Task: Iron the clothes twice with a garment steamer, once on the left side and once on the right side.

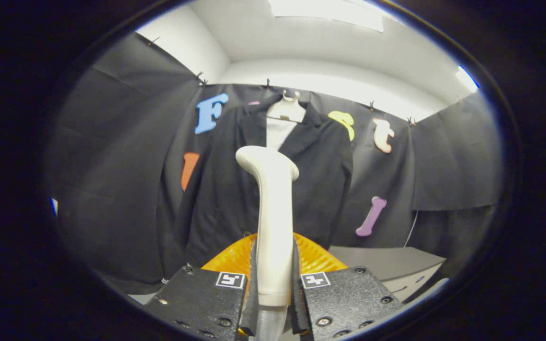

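Observation:
My gripper (273,279) is shut on the handle of a cream garment steamer (273,208), which stands upright between the fingers with its head tipped left at the top. Beyond it, a dark jacket (235,189) hangs on a white hanger (286,110) against the booth's cloth wall, a white shirt panel showing at its collar. The steamer's head sits in front of the jacket's middle, and whether it touches the fabric cannot be told. The steamer hides part of the jacket's front.
An orange ribbed object (315,255) lies just beyond the fingers, behind the steamer's handle. A grey table surface (386,263) extends to the right below the jacket. A thin pale cord (412,229) hangs down the wall at the right.

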The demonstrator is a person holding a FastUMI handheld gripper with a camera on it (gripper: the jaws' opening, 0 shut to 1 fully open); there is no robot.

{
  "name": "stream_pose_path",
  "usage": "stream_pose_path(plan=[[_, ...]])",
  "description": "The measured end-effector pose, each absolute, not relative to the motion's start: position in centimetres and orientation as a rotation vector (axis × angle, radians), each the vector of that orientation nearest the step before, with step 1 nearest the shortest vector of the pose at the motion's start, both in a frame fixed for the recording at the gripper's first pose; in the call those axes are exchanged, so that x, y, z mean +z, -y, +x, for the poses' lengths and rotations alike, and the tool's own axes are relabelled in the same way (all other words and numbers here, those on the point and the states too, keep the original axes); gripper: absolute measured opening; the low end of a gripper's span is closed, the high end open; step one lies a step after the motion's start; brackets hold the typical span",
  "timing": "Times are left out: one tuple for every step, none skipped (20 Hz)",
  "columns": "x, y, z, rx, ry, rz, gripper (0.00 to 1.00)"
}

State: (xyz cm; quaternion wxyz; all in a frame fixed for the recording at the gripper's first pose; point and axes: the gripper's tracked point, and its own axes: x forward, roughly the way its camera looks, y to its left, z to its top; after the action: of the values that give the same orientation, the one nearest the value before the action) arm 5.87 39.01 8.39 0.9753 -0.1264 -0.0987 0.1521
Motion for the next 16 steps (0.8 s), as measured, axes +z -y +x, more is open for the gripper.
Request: stream_pose_path(plan=[[10.1,-40.1,6.1,0.318,0.239,-0.258,0.30],[11.7,-41.3,6.5,0.329,0.277,-0.257,0.30],[13.0,-42.4,6.9,0.338,0.311,-0.258,0.30],[14.1,-43.4,7.5,0.345,0.339,-0.259,0.30],[15.2,-44.3,8.0,0.346,0.366,-0.260,0.30],[16.0,-45.1,8.7,0.342,0.384,-0.261,0.30],[16.8,-45.9,9.4,0.338,0.399,-0.254,0.30],[17.4,-46.6,10.2,0.330,0.404,-0.253,0.30],[17.9,-47.2,11.0,0.318,0.405,-0.251,0.30],[18.3,-47.8,11.9,0.306,0.406,-0.250,0.30],[18.6,-48.2,12.7,0.295,0.410,-0.255,0.30],[18.8,-48.7,13.3,0.285,0.417,-0.261,0.30],[18.9,-49.0,13.9,0.277,0.422,-0.270,0.30],[18.7,-49.2,14.4,0.270,0.424,-0.276,0.30],[18.4,-49.3,14.7,0.268,0.420,-0.280,0.30],[18.0,-49.3,14.9,0.267,0.414,-0.281,0.30]])
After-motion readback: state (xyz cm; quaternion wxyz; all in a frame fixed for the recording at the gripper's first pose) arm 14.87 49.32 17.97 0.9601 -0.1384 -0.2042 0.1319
